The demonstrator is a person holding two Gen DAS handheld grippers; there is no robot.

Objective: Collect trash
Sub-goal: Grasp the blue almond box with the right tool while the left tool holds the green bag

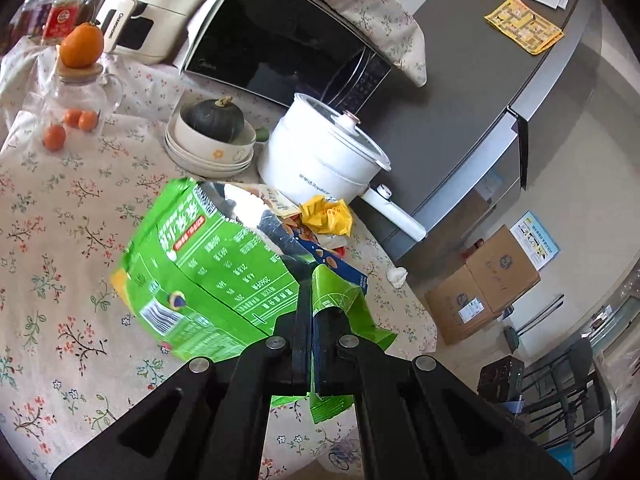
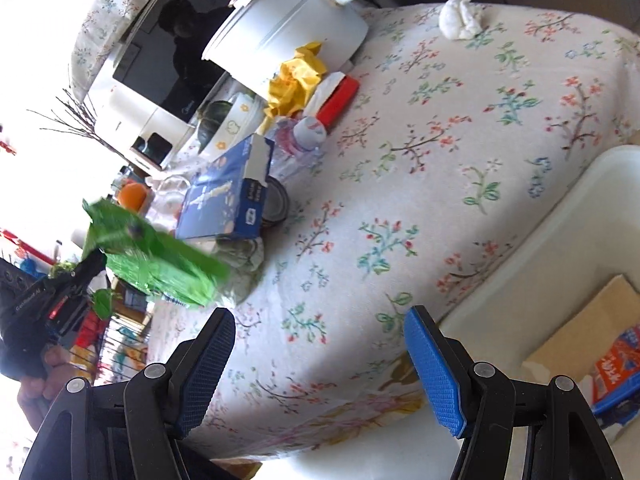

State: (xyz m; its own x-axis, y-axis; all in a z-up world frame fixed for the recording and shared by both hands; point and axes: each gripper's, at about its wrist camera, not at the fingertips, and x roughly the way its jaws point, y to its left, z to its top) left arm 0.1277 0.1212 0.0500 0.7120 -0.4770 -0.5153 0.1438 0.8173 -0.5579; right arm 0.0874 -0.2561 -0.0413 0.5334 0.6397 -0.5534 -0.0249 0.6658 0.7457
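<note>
Pinching a green snack bag (image 1: 208,272) by its torn top edge, our left gripper (image 1: 311,280) has its jaws fully together on the foil, and the bag hangs lifted just above the floral tablecloth (image 1: 60,208). White printed tables and a barcode cover the bag's back, too distorted for us to read. Behind it lie more trash: a blue carton (image 1: 340,268), a crumpled yellow wrapper (image 1: 326,216), and off near the table's edge a wadded white tissue (image 1: 397,276). We can read "CHANGHONG" on the white appliance (image 1: 144,4), "Midea" on the black microwave (image 1: 280,36), and what looks like "Royalstar" on the white electric pot (image 1: 320,152). A dark squash (image 1: 214,118) sits in stacked bowls. Our right gripper (image 2: 320,360) hovers over the table's near edge with its blue pads wide apart and nothing between them. Beside it stands a white bin (image 2: 560,240) holding cardboard and a printed packet. A grey fridge (image 1: 480,100) and cardboard boxes (image 1: 484,284) stand beyond the table.
</note>
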